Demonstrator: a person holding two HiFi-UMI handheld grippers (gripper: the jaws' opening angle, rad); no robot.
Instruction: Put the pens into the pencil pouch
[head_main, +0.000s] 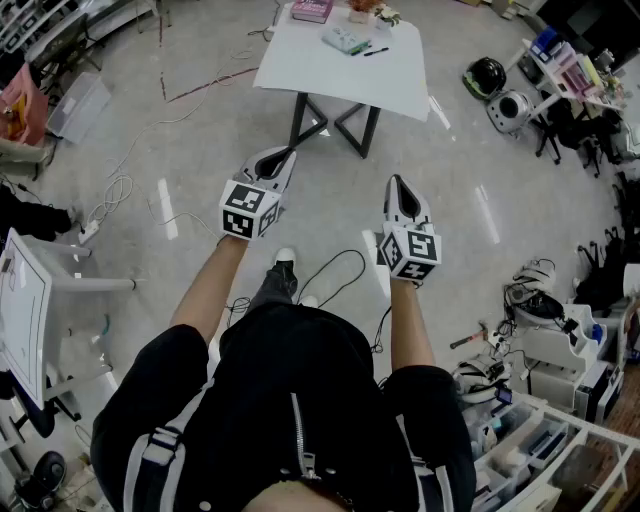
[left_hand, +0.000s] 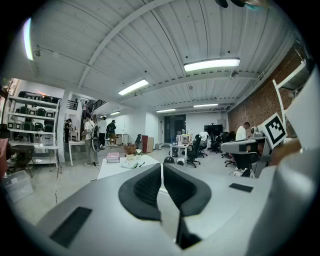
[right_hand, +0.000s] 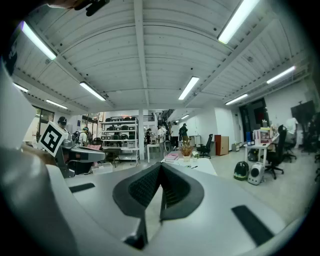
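Observation:
A white table (head_main: 350, 72) stands some way ahead on the floor. On it lie a pale pencil pouch (head_main: 345, 40) and a black pen (head_main: 376, 51) beside it. My left gripper (head_main: 290, 152) and right gripper (head_main: 398, 180) are held out level in front of the person, both well short of the table. Both are shut with nothing between the jaws. In the left gripper view the shut jaws (left_hand: 162, 165) point toward the table (left_hand: 117, 169) with the pouch (left_hand: 129, 164). Past the shut jaws (right_hand: 160, 165) in the right gripper view are the table (right_hand: 202, 169) and pen (right_hand: 194, 167).
A pink book (head_main: 312, 10) and a small plant (head_main: 365, 12) share the table. Cables (head_main: 340, 270) trail over the floor near the person's feet. Two round devices (head_main: 498, 92) sit right of the table. A whiteboard (head_main: 25, 300) stands left, cluttered shelves (head_main: 560, 440) right.

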